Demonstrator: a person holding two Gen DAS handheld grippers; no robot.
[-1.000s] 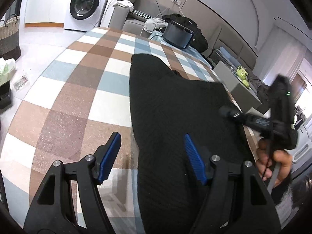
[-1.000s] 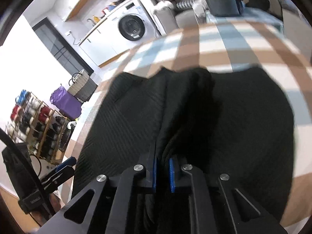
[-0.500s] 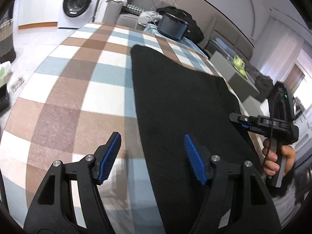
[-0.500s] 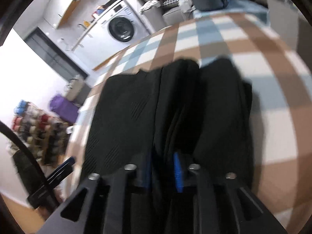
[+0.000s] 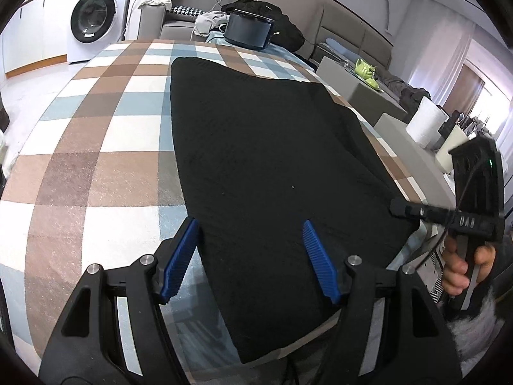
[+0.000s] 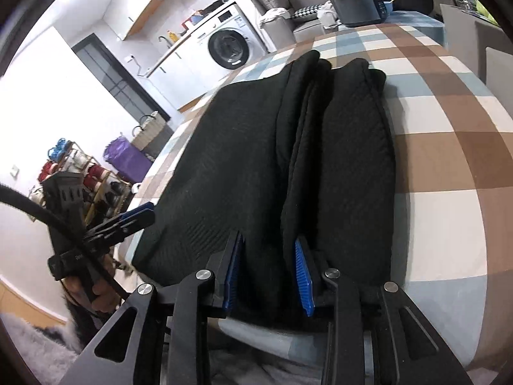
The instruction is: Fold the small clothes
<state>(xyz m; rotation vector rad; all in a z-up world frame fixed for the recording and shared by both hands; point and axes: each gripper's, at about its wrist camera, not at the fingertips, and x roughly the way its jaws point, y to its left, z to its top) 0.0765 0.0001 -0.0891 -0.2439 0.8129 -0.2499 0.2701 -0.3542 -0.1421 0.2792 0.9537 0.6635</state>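
Observation:
A black garment (image 5: 272, 144) lies folded lengthwise on the checked tablecloth (image 5: 96, 176). My left gripper (image 5: 250, 224) hovers open over its near end, with the left pad at the cloth's left edge and nothing gripped. My right gripper (image 6: 267, 239) is at the near edge with its jaws opening. A raised fold of the black garment (image 6: 224, 160) sits between the blue pads, which stand apart from it. A hand holds the right gripper (image 5: 396, 208) at the garment's right edge. The left gripper (image 6: 141, 211) shows at the left of the right wrist view.
A washing machine (image 5: 93, 22) stands beyond the table's far left. A dark bin (image 5: 247, 30) sits past the far edge. Grey boxes (image 5: 352, 89) and a paper roll (image 5: 426, 122) are to the right. A shoe rack (image 6: 64, 173) and purple bag (image 6: 125, 160) stand on the floor.
The right gripper went from shut on a fold to jaws apart and drew back toward the near edge. The garment settled flat. The left gripper shifted right, over the garment's near end.

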